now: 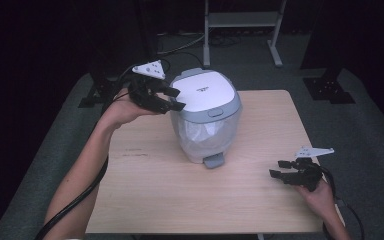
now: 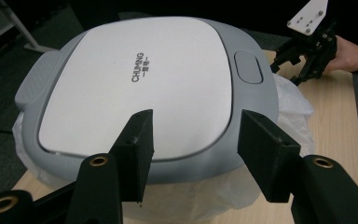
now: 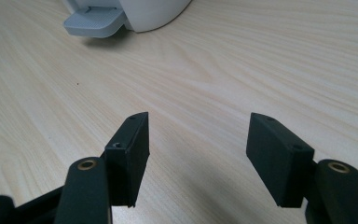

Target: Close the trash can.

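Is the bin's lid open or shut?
Shut: the white lid lies flat on the bin, its grey rim seated all round.

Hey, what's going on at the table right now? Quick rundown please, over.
Left gripper open, at the bin's lid, nothing held. Right gripper open, low over the table, empty. Pedal bin lid shut, white liner inside. Nothing in the way.

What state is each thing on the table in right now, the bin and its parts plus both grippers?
Bin lid: closed.
Bag liner: fitted in the bin, spilling out under the lid.
Foot pedal: not pressed, nothing on it.
Left gripper: open, beside the lid, holding nothing.
Right gripper: open, low over the table, holding nothing.
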Demonstrator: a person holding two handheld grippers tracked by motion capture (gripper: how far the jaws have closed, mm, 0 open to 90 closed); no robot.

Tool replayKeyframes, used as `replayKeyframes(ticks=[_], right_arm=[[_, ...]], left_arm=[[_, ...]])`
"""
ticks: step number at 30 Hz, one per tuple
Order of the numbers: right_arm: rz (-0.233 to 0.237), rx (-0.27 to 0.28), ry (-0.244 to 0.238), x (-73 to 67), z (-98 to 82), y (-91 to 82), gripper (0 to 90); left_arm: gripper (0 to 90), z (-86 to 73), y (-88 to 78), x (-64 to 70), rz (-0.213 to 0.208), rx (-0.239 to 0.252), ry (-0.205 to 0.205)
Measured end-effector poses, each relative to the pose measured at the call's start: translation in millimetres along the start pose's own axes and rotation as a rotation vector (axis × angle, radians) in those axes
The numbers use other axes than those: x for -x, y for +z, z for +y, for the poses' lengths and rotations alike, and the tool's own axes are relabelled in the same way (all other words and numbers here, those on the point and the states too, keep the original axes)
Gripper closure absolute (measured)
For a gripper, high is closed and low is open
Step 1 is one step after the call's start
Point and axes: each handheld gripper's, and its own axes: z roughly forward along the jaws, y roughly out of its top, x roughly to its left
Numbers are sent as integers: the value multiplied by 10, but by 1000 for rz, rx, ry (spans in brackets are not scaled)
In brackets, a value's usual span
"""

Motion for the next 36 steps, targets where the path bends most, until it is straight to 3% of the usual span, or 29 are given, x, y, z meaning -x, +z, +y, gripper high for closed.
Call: replayKeyframes(ticks=[19, 36], right_arm=[[-12, 2, 12, 4, -6, -5, 382], [-24, 1, 6, 12, -27, -16, 382]], left_arm=[[387, -461, -290, 53, 50, 27, -67], [364, -840, -273, 113, 75, 41, -96]])
